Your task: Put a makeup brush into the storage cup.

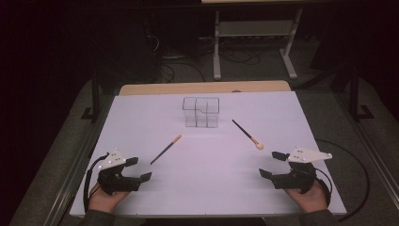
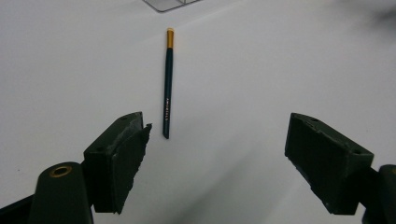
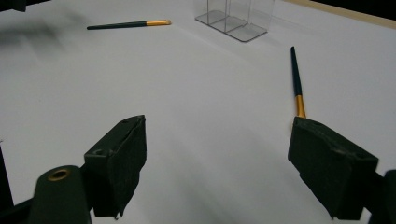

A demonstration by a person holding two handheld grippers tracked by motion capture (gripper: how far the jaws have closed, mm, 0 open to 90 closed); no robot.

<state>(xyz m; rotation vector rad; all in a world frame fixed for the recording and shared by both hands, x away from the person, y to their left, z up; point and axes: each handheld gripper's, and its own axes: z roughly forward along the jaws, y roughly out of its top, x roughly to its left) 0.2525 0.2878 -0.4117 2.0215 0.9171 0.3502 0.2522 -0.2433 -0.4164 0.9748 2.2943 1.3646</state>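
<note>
— Brushes? Left brush [image 1: 166, 149] flat on white surface [image 1: 207, 188], just ahead of left tool [image 1: 139, 168]; right brush [image 1: 247, 134] near right tool [image 1: 273, 164].
— Tools? Both spread wide, pinching nothing. Clear organizer [image 1: 201, 112] farther back, between brushes.

High view: fixed above the near edge, facing forward and down, taking in the whole white worktop [image 1: 207, 188]. Left gripper view: low, close over the surface, looking along the left tool [image 2: 217, 154] at a dark brush [image 2: 168, 84], frame centre. Right gripper view: equally low, behind the right tool [image 3: 217, 158]. Both gripper views share that brush [image 3: 128, 24] and the clear organizer [image 3: 236, 18], upper frame.
</note>
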